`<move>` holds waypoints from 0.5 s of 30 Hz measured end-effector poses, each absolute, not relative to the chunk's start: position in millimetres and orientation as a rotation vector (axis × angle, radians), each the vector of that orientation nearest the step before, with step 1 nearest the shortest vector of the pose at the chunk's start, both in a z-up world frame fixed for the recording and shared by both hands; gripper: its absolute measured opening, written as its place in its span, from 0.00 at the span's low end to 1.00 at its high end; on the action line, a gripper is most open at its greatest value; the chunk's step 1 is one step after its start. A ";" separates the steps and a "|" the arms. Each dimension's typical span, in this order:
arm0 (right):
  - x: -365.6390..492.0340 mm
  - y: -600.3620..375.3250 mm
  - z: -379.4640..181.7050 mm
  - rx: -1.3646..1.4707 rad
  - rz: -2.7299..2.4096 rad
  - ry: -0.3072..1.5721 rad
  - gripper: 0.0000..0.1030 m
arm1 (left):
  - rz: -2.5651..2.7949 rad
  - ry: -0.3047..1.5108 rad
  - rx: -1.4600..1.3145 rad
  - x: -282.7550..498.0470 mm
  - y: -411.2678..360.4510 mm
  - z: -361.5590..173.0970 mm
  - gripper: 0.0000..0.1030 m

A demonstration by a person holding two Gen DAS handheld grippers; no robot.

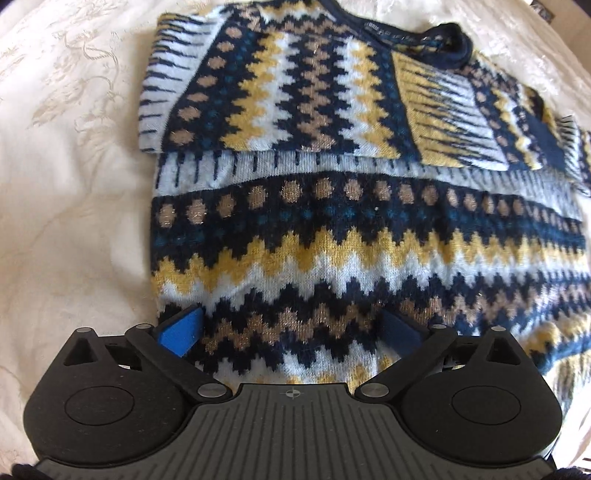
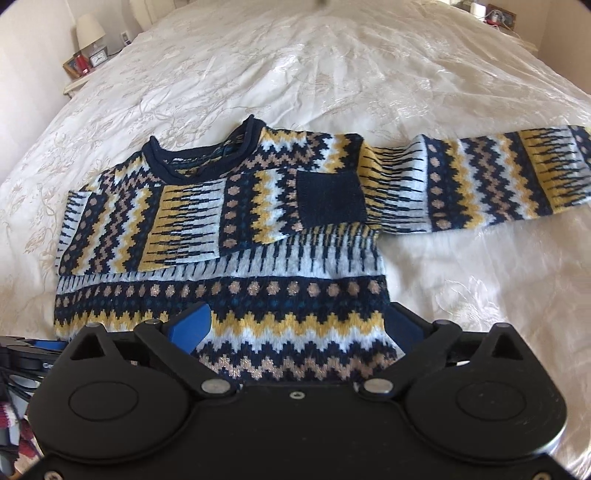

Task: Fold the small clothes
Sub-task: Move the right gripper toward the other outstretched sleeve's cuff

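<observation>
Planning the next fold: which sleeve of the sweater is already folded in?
The sleeve on the picture's left is folded across the sweater chest. The other sleeve lies stretched out on the bedspread to the right.

A cream embroidered bedspread (image 2: 332, 66) covers the bed; far left, a nightstand (image 2: 75, 86) holds a white-shaded lamp (image 2: 88, 31).

both wrist views look forward low over the sweater (image 1: 332, 229), left apparently nearer, sharing its body.

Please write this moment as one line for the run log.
sweater flat on bed | left sleeve folded across chest | right sleeve still out | both grippers open, low over hem
</observation>
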State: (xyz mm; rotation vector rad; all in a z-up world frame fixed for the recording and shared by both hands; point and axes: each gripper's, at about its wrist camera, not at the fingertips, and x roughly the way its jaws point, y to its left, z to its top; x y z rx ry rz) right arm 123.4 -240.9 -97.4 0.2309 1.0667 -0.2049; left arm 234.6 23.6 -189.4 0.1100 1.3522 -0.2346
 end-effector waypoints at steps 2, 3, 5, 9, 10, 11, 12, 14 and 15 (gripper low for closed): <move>118.6 -246.0 -93.1 0.250 -0.225 1.050 0.99 | -0.210 1.374 0.134 241.4 19.9 -192.0 1.00; 116.2 -249.5 -90.9 0.262 -0.235 1.039 0.99 | -0.194 1.383 0.141 244.1 18.4 -192.6 1.00; 112.1 -257.4 -86.9 0.282 -0.253 1.021 0.99 | -0.164 1.392 0.161 248.2 13.3 -193.4 1.00; 107.7 -278.8 -81.2 0.304 -0.277 0.995 0.99 | -0.116 1.366 0.152 248.3 9.4 -194.1 1.00; 107.0 -285.7 -80.1 0.308 -0.280 0.990 0.99 | -0.102 1.357 0.149 244.4 0.0 -195.5 1.00; 106.4 -293.0 -79.0 0.314 -0.278 0.985 0.99 | -0.094 1.355 0.149 243.3 -1.4 -195.2 1.00; 105.9 -301.5 -77.7 0.322 -0.275 0.980 0.99 | -0.085 1.355 0.150 241.1 -2.8 -194.0 1.00; 104.7 -319.6 -75.5 0.336 -0.270 0.965 0.99 | -0.051 1.349 0.129 236.7 -6.3 -189.1 0.99; 104.2 -330.8 -74.5 0.344 -0.267 0.959 0.99 | -0.029 1.345 0.108 234.1 -6.6 -185.4 0.93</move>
